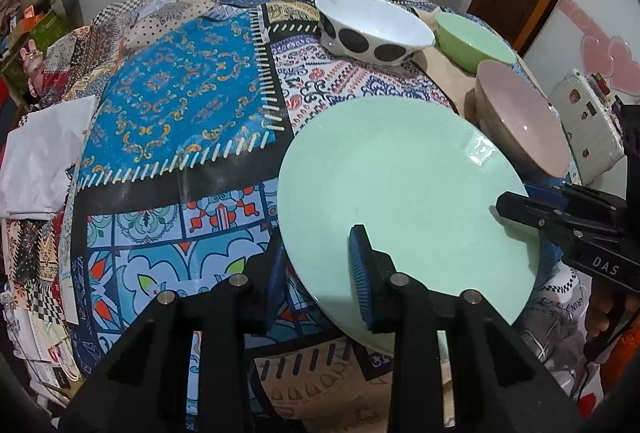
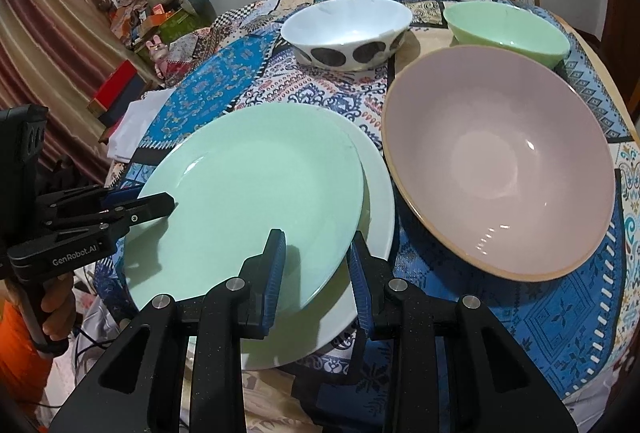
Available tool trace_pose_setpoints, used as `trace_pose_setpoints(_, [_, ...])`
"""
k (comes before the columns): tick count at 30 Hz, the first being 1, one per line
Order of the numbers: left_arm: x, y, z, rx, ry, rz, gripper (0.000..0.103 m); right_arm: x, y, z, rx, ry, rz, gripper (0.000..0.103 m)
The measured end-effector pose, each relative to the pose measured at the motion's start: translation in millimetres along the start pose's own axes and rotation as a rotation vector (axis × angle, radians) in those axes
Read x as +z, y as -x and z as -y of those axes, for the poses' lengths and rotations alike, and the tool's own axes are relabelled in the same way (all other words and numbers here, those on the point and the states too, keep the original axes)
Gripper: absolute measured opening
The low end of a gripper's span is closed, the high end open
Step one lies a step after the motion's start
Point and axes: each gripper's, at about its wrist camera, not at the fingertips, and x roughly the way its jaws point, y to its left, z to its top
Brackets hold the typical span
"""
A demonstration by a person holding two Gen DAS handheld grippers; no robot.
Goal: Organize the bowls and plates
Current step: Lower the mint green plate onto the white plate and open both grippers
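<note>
A mint green plate (image 1: 400, 185) (image 2: 248, 201) is held at two opposite rims. My left gripper (image 1: 318, 245) is shut on its near-left rim, and it shows in the right wrist view as a black jaw (image 2: 160, 203) at the plate's left edge. My right gripper (image 2: 316, 241) is shut on the near-right rim and reaches in from the right (image 1: 520, 209) in the left wrist view. Under the green plate lies a white plate (image 2: 378, 193), offset to the right; whether they touch I cannot tell. A large pink bowl (image 2: 500, 169), a white bowl with black dots (image 2: 344, 25) and a green bowl (image 2: 508, 25) stand behind.
The round table wears a patterned blue patchwork cloth (image 1: 180, 105). White folded paper (image 1: 44, 161) lies at its left edge. A white suitcase (image 1: 588, 125) stands off the table's right side. Boxes and clutter (image 2: 156, 17) sit beyond the far left. A hand (image 2: 56, 309) holds the left gripper's handle.
</note>
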Motion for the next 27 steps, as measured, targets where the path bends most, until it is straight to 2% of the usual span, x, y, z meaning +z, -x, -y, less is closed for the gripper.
trace_pose_setpoints(23, [-4.2, -4.8, 3.0, 0.029, -0.005, -0.024, 0.031, -6.1, 11.9, 2.5, 0.009, 0.013, 0.023, 0.028])
trace_pose_setpoints(27, [-1.6, 2.0, 0.1, 0.052, 0.011, -0.012, 0.033, -5.5, 20.3, 2.1, -0.05, 0.044, 0.045, 0.028])
